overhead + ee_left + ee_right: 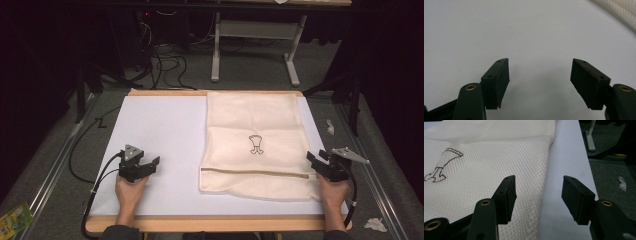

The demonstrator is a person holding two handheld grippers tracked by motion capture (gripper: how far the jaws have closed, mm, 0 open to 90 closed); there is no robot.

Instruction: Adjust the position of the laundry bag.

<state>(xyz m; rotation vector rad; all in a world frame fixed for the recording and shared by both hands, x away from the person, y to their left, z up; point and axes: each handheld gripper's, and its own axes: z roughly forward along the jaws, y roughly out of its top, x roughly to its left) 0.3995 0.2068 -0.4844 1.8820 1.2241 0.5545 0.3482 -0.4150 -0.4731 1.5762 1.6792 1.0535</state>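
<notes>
A cream mesh laundry bag (256,142) lies flat on the right half of the white table (160,130), with a small dark outline drawing (255,144) at its middle and a zipper (252,172) along its near edge. My left gripper (148,165) rests open on bare table left of the bag, nothing between its jaws (539,80); the bag's corner (621,10) lies far off. My right gripper (316,159) is open at the bag's near right edge. In the right gripper view (537,197) its jaws straddle the mesh edge (499,162) without pressing on it.
The table has a wooden rim (215,222). Cables (167,62) and a white stand frame (255,47) are on the floor behind. Crumpled scraps (374,224) lie on the floor at right, a green packet (15,218) at lower left.
</notes>
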